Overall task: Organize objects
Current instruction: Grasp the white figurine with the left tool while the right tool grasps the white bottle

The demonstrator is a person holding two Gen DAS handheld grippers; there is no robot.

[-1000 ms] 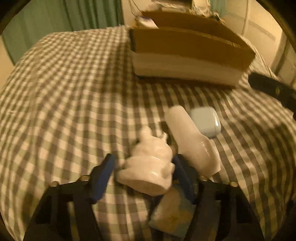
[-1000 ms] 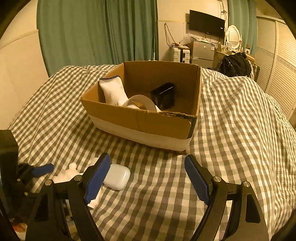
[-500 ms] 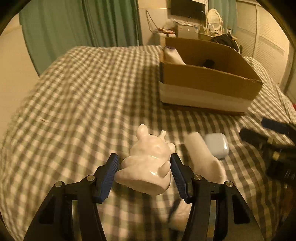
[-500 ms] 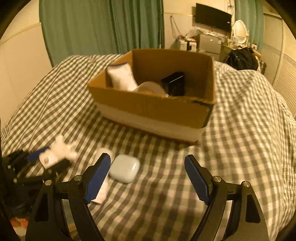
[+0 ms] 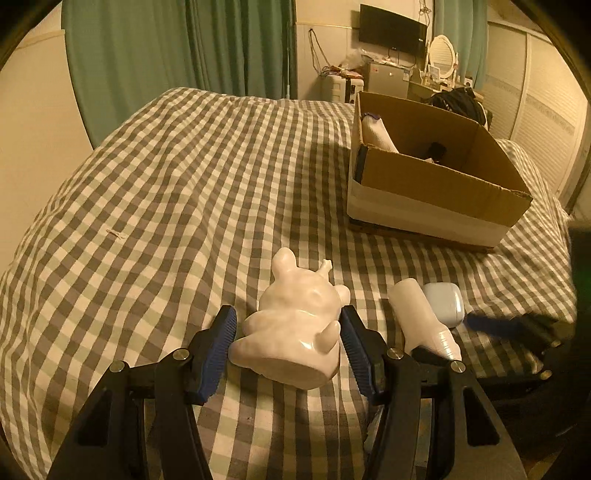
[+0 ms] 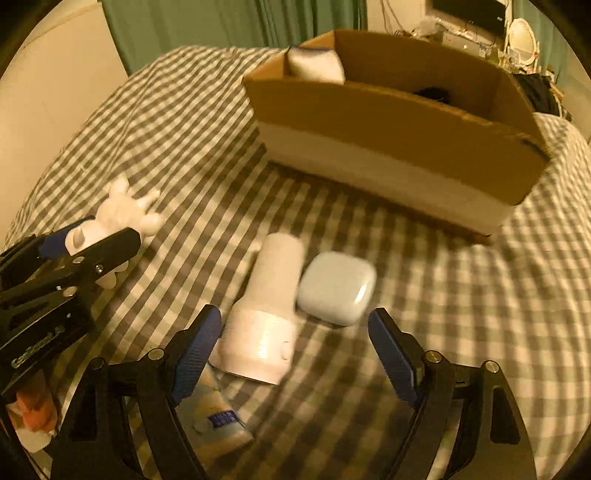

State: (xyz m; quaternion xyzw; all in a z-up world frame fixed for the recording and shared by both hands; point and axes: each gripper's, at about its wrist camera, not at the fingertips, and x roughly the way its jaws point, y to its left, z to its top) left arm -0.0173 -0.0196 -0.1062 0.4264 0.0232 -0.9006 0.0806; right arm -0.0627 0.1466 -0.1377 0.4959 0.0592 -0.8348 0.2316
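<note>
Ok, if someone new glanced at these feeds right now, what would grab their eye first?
Probably the glossy white animal figurine clamped in the left gripper, above the checked bedspread. Next, the open cardboard box ahead and to the right, already holding a few things. Then the white bottle and pale earbud case lying side by side just ahead of the open right gripper.

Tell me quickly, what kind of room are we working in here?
Most likely a bedroom. The work surface is a bed with a checked cover, green curtains hang behind it, and a wall television and an oval mirror stand at the far side.
</note>
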